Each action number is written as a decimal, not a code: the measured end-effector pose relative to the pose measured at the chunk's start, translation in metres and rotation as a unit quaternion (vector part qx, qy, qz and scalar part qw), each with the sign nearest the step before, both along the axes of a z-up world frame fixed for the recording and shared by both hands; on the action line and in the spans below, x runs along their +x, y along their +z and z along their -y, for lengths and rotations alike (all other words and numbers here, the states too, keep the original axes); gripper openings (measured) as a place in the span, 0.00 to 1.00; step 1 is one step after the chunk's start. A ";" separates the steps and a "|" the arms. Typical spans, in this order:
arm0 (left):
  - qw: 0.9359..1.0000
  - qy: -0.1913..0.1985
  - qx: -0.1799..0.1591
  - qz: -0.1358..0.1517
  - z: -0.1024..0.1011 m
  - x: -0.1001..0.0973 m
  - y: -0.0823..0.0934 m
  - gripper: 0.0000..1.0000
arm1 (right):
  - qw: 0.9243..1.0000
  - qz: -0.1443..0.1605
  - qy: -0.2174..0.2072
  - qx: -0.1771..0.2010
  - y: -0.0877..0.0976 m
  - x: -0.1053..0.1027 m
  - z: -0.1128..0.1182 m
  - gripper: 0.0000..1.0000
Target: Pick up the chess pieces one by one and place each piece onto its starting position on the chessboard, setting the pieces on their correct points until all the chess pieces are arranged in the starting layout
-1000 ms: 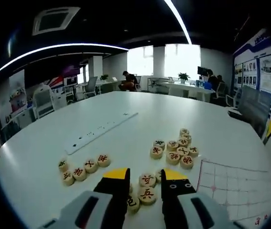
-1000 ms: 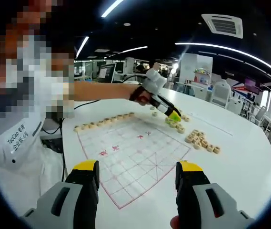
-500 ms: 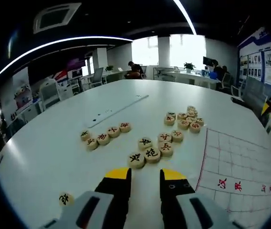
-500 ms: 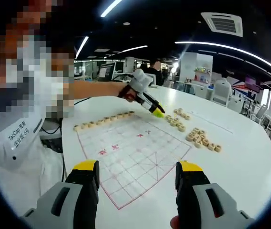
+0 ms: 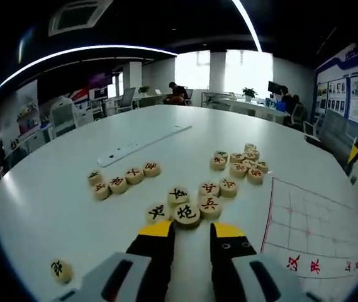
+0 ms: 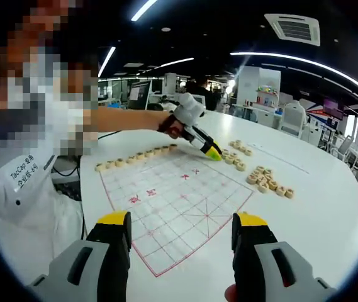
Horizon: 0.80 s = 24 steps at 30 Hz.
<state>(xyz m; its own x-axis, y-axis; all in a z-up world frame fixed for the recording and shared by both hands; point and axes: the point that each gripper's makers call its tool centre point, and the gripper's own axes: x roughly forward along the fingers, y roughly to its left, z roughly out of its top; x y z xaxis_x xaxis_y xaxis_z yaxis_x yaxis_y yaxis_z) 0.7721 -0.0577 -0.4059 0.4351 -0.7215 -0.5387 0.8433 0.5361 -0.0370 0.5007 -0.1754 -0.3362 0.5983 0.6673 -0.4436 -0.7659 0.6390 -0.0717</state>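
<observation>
Round wooden chess pieces lie on the white table. The nearest cluster [image 5: 188, 204] sits just beyond my left gripper [image 5: 191, 238], which is open a narrow way with nothing between its yellow-tipped jaws. A short curved row of pieces [image 5: 122, 181] lies to the left, another cluster [image 5: 238, 163] farther right, and a lone piece [image 5: 61, 270] at the near left. The red-lined chessboard [image 5: 311, 239] is on the right. My right gripper [image 6: 182, 234] hovers wide open and empty over the near corner of the chessboard [image 6: 179, 207]. A gloved hand holds the left gripper [image 6: 208, 149] at the board's far edge.
A row of pieces [image 6: 134, 157] lines the board's far-left edge, and loose pieces [image 6: 267, 182] lie beyond its right side. A white power strip [image 5: 144, 145] lies across the table. A person's arm and body [image 6: 34, 176] are at the left. Office chairs and desks stand far behind.
My left gripper pulled back from directly over the near pieces and now sits just short of them. In the right gripper view it shifted toward the board's far edge. My right gripper has not moved.
</observation>
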 end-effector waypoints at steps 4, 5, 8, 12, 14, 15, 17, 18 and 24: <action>1.000 0.014 -0.011 -0.003 0.005 0.008 0.000 0.20 | 1.000 0.002 0.000 0.000 0.001 0.000 0.001 0.65; 1.000 0.018 -0.013 -0.002 0.005 0.010 0.000 0.20 | 1.000 0.002 0.000 0.000 0.001 0.000 0.001 0.65; 1.000 0.020 -0.015 -0.002 0.003 0.010 0.001 0.20 | 1.000 0.002 -0.002 0.001 0.001 0.000 0.002 0.65; 1.000 0.027 -0.015 -0.004 -0.008 0.006 0.006 0.20 | 1.000 0.003 -0.002 0.001 0.001 0.000 0.001 0.65; 0.999 0.029 -0.017 -0.003 -0.015 0.002 0.012 0.20 | 1.000 0.003 0.000 0.001 0.001 0.000 0.001 0.65; 0.999 0.029 -0.018 -0.002 -0.020 -0.002 0.014 0.20 | 1.000 0.004 0.001 0.001 0.002 -0.001 0.000 0.65; 0.999 0.029 -0.020 0.001 -0.030 -0.011 0.020 0.20 | 1.000 0.005 0.002 0.000 0.003 -0.001 -0.001 0.65; 0.999 0.028 -0.019 0.003 -0.034 -0.016 0.021 0.20 | 1.000 0.006 0.003 0.000 0.003 -0.001 -0.002 0.65; 1.000 0.022 -0.010 0.008 -0.062 -0.051 0.020 0.20 | 1.000 0.006 0.010 -0.002 0.003 -0.002 -0.008 0.65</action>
<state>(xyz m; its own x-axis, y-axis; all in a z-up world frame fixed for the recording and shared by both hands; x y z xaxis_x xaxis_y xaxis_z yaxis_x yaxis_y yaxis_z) 0.7215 0.0040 -0.3860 0.4758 -0.7119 -0.5166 0.8190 0.5728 -0.0350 0.4984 -0.1670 -0.3327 0.5906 0.6769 -0.4393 -0.7773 0.6235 -0.0842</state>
